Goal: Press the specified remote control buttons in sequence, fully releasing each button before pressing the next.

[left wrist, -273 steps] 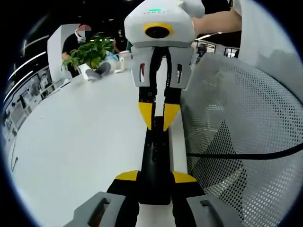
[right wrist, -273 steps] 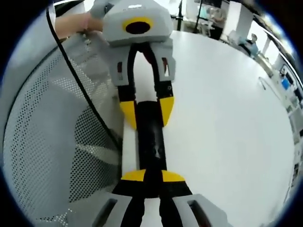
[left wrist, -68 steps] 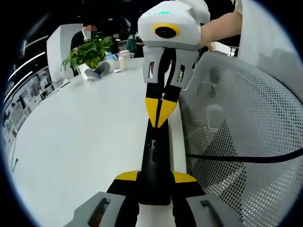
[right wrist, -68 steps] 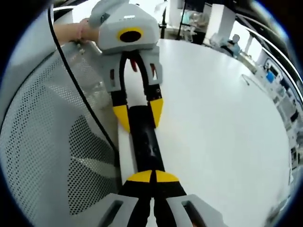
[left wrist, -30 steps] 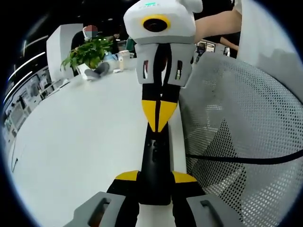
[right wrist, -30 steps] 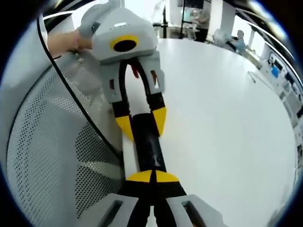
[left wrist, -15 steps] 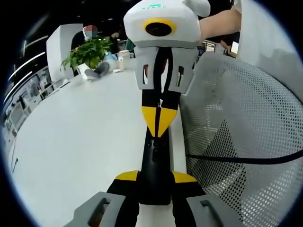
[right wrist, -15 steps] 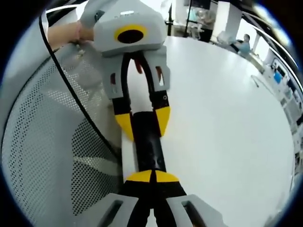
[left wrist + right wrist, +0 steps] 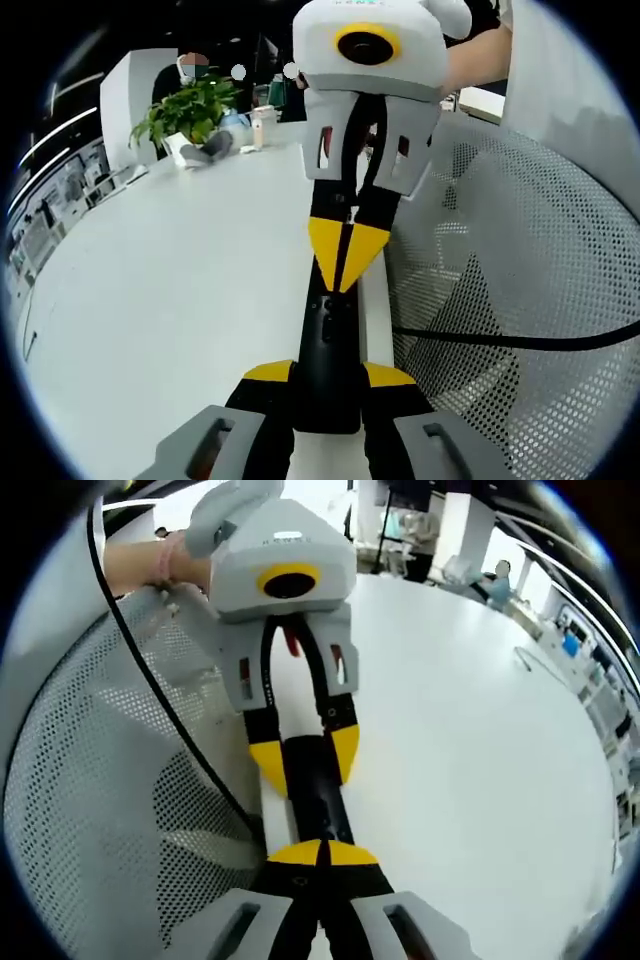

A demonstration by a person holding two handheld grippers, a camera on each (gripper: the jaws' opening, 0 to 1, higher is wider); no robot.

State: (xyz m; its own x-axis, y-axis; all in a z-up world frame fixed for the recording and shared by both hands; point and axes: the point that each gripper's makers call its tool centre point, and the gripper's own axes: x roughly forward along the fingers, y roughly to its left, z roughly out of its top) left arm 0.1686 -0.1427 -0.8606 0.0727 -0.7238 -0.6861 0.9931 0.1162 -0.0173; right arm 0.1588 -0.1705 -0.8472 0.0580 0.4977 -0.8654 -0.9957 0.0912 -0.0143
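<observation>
Two grippers: both at one black remote [image 9: 326, 345] that lies on a white table [image 9: 160, 290], beside a mesh chair back [image 9: 520, 260].
Left gripper [image 9: 325, 375]: jaws clamped on the near end of the remote.
Right gripper [image 9: 317, 855]: yellow tips pressed together, resting on the remote's top face.
Remote: long, between the two grippers, at the table's edge.
Background: potted plant [image 9: 185, 112] far across the table.
</observation>
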